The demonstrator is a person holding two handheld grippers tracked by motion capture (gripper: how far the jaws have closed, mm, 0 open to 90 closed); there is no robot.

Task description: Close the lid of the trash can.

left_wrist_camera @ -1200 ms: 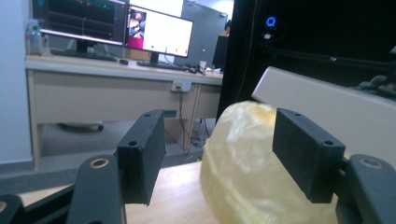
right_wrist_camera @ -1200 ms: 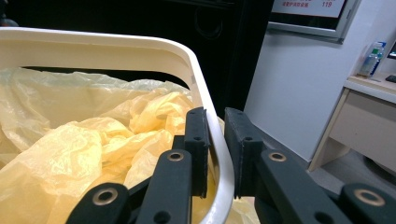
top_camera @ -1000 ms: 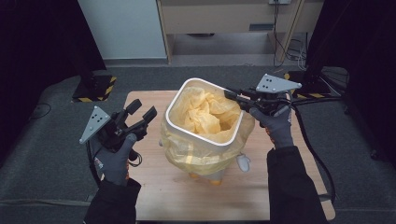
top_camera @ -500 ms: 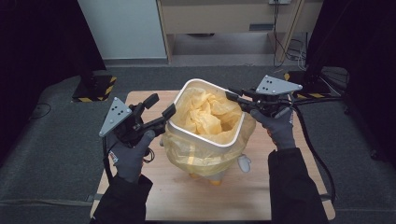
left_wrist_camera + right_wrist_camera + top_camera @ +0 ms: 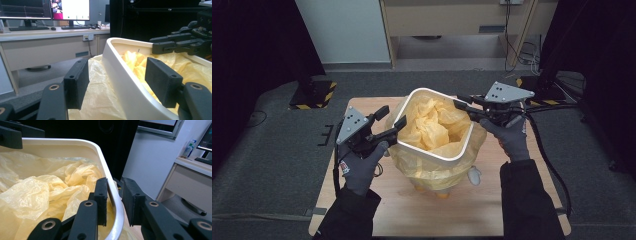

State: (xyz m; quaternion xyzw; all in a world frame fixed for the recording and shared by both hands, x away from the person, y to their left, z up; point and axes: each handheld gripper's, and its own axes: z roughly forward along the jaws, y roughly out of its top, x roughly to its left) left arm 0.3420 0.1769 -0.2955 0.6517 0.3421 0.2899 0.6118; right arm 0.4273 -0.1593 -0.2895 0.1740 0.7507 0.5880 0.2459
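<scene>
A white bin [image 5: 432,152] stands on the wooden table [image 5: 492,210], lined with a crumpled yellow plastic bag [image 5: 432,125] that spills over its sides. My left gripper [image 5: 393,116] straddles the bin's left rim [image 5: 120,75]. One pad is outside against the bag [image 5: 100,90] and one is inside, and both are clear of the rim. Its jaws have just been closing a little and remain open. My right gripper [image 5: 458,102] is at the far right rim [image 5: 113,215], shut on it with the bag [image 5: 37,192] beside the inner pad. It also shows across the bin as the right gripper [image 5: 162,43].
A small white shape [image 5: 473,175] pokes out at the bin's base on the right. Grey floor mats surround the table. A yellow-and-black striped base [image 5: 314,95] sits at the far left, and cables [image 5: 552,165] trail from the right gripper.
My left gripper has moved right from beside the bin until its jaws straddle the left rim. The right gripper and the bin have stayed put.
</scene>
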